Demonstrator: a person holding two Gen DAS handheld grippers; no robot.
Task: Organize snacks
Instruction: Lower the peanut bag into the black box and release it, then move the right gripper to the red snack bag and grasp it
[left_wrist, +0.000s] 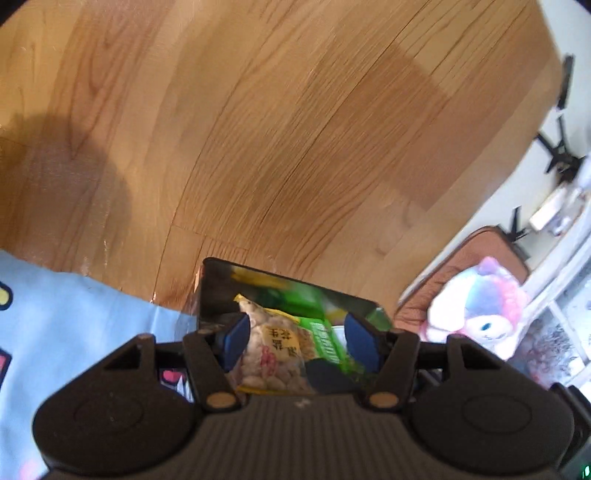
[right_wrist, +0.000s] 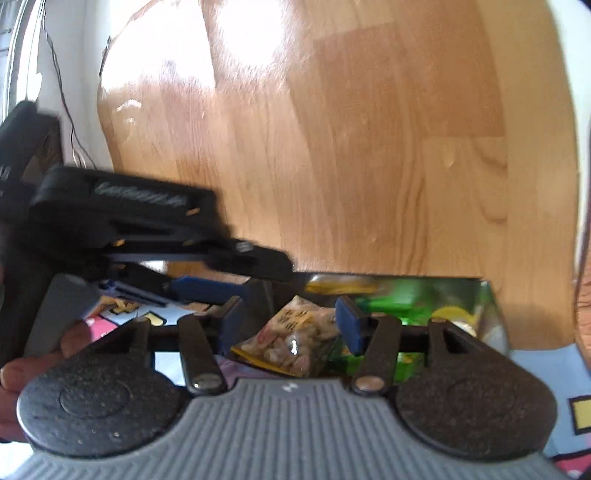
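Apparently mid-sorting: both claws, left gripper and right gripper, spread and empty above the peanut packet inside the box. Next: fetch another snack.

The left gripper is hanging with its blue pads apart over a clear box holding a peanut packet and green packets; wooden floor is lying beyond.
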